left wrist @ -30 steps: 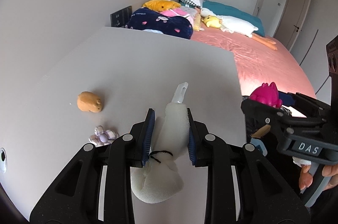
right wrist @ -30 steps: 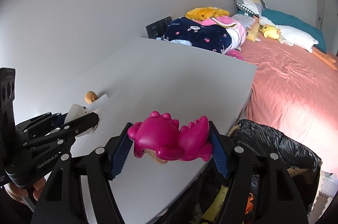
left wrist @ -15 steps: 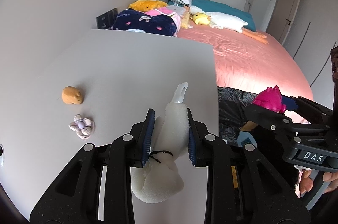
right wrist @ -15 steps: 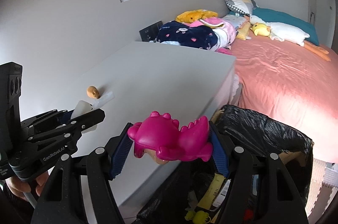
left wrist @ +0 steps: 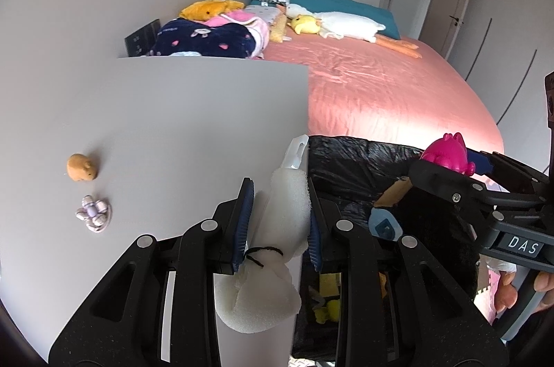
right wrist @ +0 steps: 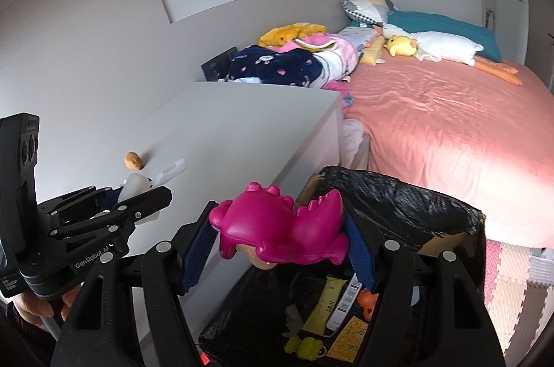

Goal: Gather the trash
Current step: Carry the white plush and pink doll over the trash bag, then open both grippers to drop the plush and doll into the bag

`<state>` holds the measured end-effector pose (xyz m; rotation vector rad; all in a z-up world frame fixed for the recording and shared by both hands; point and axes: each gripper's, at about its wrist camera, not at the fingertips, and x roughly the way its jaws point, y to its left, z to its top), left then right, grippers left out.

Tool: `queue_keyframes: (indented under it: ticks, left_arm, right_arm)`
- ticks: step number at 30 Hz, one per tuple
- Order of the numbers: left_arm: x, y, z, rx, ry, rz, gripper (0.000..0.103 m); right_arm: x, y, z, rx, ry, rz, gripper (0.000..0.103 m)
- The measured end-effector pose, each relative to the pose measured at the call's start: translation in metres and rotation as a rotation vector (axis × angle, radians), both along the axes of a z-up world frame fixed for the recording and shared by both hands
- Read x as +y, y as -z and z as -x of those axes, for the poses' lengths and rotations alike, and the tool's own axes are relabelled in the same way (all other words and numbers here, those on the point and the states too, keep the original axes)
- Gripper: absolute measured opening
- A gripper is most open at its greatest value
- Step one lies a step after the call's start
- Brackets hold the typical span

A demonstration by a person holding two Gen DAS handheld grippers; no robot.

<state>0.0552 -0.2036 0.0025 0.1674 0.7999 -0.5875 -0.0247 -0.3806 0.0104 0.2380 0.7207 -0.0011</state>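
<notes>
My left gripper is shut on a white foam piece with a clear plastic tip, held at the right edge of the grey table. My right gripper is shut on a pink toy dinosaur and holds it over the black-lined trash bin, which has wrappers and small toys inside. The bin also shows in the left wrist view, with the right gripper and dinosaur above it. The left gripper shows in the right wrist view, to the left of the bin.
An orange-brown toy and a small purple flower piece lie on the table at left. A bed with a pink sheet and plush toys stands behind the bin. Foam floor mats lie at right.
Both grippers have moved right, off the table toward the bin. The dinosaur is now over the bin's opening and the foam piece has reached the table's edge. Both grips are unchanged.
</notes>
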Motion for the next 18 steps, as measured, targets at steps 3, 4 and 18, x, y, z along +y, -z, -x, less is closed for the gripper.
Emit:
queue_keyframes:
  ticks: [3,4,18]
  left_arm:
    - [-0.009,-0.002,0.004,-0.003,0.021,0.001,0.029]
    - [-0.012,-0.002,0.005,-0.004,0.028,0.000,0.029]
    - [-0.063,0.001,0.025,0.006,0.157,0.000,0.029]
  right_arm:
    - [-0.009,-0.002,0.007,-0.008,0.022,-0.002,0.069]
    - [-0.013,-0.003,0.009,-0.011,0.031,-0.002,0.069]
    - [-0.060,-0.015,0.043,-0.044,0.155,0.013,0.069]
